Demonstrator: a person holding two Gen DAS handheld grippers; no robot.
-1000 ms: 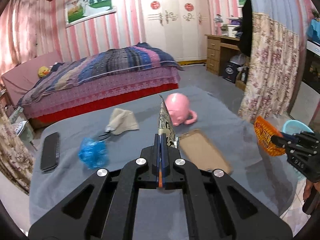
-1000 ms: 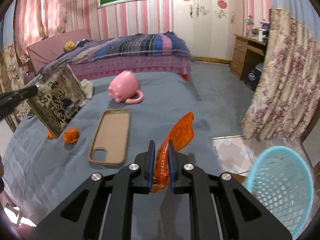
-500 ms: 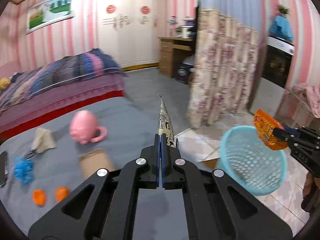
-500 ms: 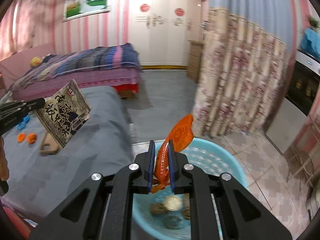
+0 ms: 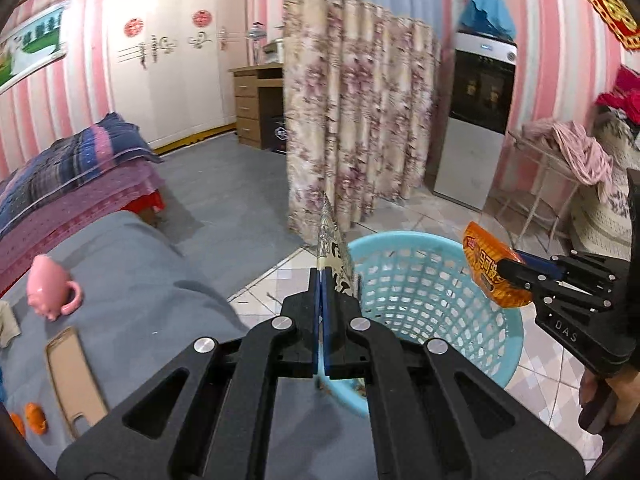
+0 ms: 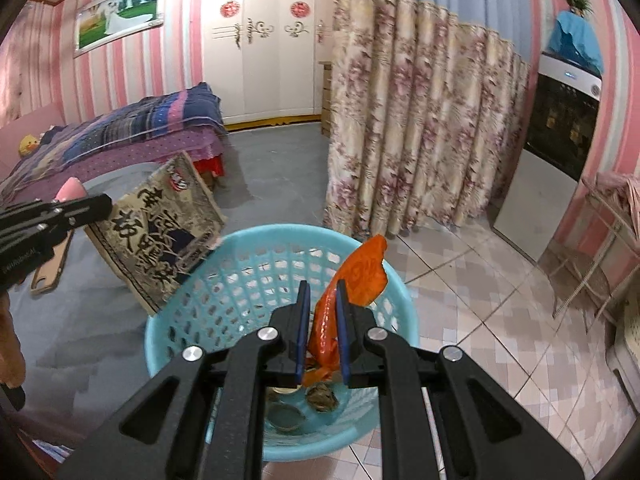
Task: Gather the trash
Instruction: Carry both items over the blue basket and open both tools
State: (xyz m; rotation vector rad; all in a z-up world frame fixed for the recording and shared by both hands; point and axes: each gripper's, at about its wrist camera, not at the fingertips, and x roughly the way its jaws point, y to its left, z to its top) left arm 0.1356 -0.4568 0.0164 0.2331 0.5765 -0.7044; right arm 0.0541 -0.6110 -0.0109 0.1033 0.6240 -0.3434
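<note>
A light blue plastic basket [image 5: 436,280] [image 6: 240,264] stands on the tiled floor beside the grey-covered table; some trash lies at its bottom. My left gripper [image 5: 321,276] [image 6: 100,204] is shut on a flat black-and-beige snack wrapper [image 5: 332,240] [image 6: 160,232], held over the basket's left rim. My right gripper [image 6: 323,288] [image 5: 512,266] holds an orange snack wrapper [image 6: 360,276] [image 5: 492,276] above the basket; its jaws stand slightly apart, and the wrapper still sits between them.
On the grey table [image 5: 132,280] lie a pink mug [image 5: 50,292], a tan phone case [image 5: 74,376] and orange peel pieces [image 5: 34,418]. A floral curtain [image 5: 360,128], a bed [image 5: 60,172], a fridge [image 5: 476,120] and a clothes rack [image 5: 560,168] surround the tiled floor.
Both grippers swung right from over the table to above the basket, carrying their wrappers. The right jaws have widened a little around the orange wrapper.
</note>
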